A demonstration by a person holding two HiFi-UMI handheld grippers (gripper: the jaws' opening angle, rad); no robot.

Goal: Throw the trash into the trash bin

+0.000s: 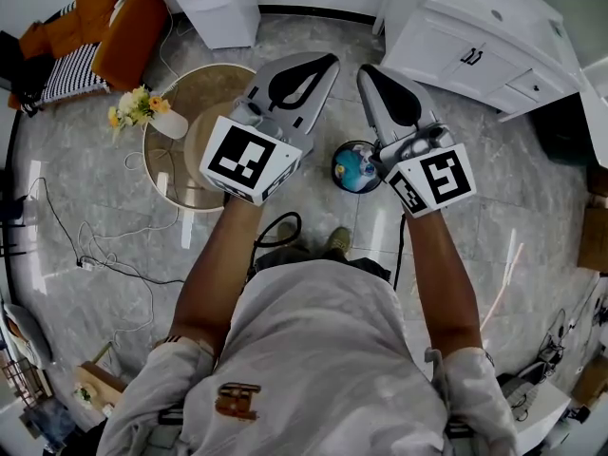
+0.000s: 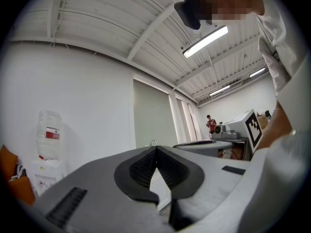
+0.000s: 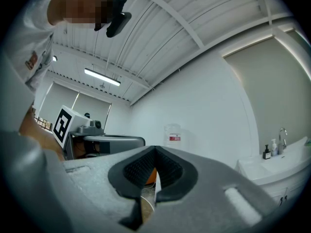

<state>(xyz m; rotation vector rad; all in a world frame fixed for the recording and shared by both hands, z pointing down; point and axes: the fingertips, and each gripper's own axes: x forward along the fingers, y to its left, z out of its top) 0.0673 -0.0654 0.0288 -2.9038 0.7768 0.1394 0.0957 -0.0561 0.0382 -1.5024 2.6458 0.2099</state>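
Observation:
A small round trash bin (image 1: 336, 171) stands on the marble floor below and between my two grippers, with blue and pale trash (image 1: 358, 170) inside it. Both grippers are held about level in front of the person. My left gripper (image 1: 330, 59) (image 2: 155, 148) is shut, its dark pads meeting at the tip with nothing between them. My right gripper (image 1: 364, 68) (image 3: 155, 148) is also shut and holds nothing. Neither touches the bin. No loose trash shows on the floor or in either gripper view.
A round wooden table (image 1: 204, 88) with a vase of flowers (image 1: 142, 110) stands left of the bin. A white cabinet (image 1: 475, 36) is at the back right, an orange sofa (image 1: 123, 27) at the back left. Cables (image 1: 95, 255) trail over the floor at left.

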